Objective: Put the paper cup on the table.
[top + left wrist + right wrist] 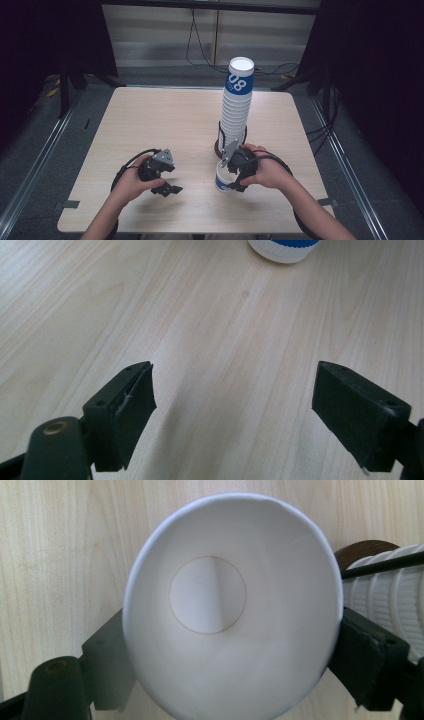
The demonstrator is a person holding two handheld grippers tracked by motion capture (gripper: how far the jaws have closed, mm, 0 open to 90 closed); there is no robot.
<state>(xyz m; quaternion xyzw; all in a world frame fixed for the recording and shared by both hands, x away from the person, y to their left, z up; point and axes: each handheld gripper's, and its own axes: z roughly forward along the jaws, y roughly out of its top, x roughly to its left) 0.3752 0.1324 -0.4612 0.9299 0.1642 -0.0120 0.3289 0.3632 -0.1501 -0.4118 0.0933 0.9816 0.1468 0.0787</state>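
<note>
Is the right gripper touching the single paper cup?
Touching: in the right gripper view both jaws of the right gripper press the paper cup at its sides.

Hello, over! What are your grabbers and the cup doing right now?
Left hand-held gripper open, empty. Right hand-held gripper shut on single cup, upright. Cup stack close behind.

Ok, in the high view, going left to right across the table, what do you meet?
Left tool with jaws open over bare table → single paper cup gripped by the right tool.

Recording lab: bare wooden table (150, 120), black curtains (380, 75), floor rails (35, 165), trailing cables (200, 50).
</note>
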